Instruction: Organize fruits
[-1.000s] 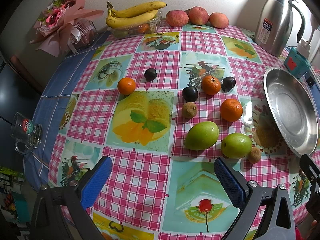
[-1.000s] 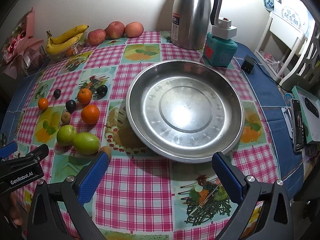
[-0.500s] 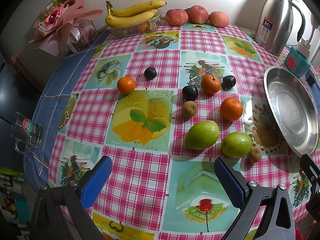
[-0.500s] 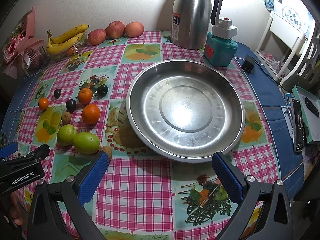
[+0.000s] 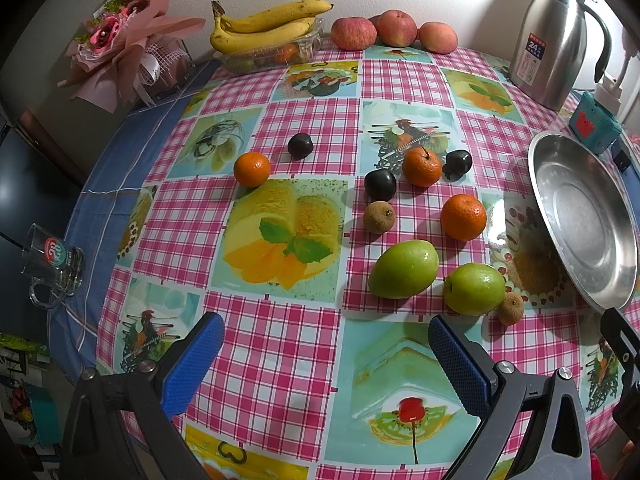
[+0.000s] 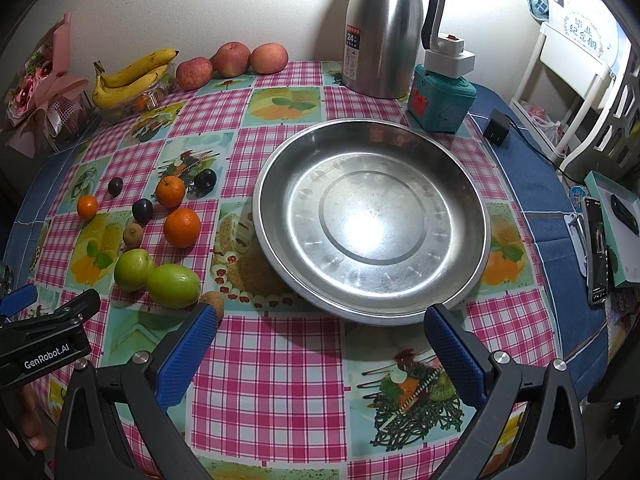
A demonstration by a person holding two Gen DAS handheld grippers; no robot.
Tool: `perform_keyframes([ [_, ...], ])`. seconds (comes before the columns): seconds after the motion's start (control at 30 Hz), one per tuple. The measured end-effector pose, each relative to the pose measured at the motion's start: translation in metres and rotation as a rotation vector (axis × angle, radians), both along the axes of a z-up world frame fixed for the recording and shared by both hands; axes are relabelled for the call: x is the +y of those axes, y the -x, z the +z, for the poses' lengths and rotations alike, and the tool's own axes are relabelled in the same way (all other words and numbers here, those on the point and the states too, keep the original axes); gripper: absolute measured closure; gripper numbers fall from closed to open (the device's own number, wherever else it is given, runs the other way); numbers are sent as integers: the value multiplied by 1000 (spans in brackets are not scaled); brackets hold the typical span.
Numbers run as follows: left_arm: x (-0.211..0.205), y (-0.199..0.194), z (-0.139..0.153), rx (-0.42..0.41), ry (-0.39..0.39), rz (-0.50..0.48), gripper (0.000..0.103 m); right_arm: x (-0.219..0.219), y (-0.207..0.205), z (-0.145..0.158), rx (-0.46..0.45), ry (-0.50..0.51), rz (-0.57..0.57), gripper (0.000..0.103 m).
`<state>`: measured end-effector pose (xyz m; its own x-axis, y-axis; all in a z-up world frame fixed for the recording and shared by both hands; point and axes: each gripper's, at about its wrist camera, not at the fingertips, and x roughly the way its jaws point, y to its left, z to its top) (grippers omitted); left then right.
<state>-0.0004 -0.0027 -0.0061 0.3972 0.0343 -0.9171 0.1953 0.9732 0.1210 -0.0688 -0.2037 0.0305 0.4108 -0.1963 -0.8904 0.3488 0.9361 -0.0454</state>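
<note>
Both grippers, left gripper [image 5: 322,354] and right gripper [image 6: 320,344], hover empty with fingers spread wide. Loose fruit lies left of the bare steel dish [image 6: 476,200]. Probably best to start with the nearest green mango [image 5: 474,289], straddling its middle before closing gently so it doesn't roll into the small brown fruit [image 5: 511,308] beside it.

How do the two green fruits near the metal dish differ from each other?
The longer green fruit is egg-shaped and lies tilted, farther from the steel dish; the rounder green fruit is apple-shaped and sits nearer the dish. The rounder one has a small brown fruit right against it; the longer one does not. Both are glossy green, rest on the checked tablecloth, and lie close side by side.
</note>
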Motion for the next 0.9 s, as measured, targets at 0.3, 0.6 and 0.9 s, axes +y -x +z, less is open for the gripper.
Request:
perform_keyframes([
  [0.3, 2, -9, 10, -15, 28, 41, 0, 3, -5, -4, 19, -18, 16, 0],
  [0.6, -22, -38, 37, -38, 95, 53, 0, -5, -26, -9, 22, -78, 4, 0],
  [0.9, -39, -65, 30, 0, 144, 70, 0, -18, -51, -19, 36, -141, -19, 0],
])
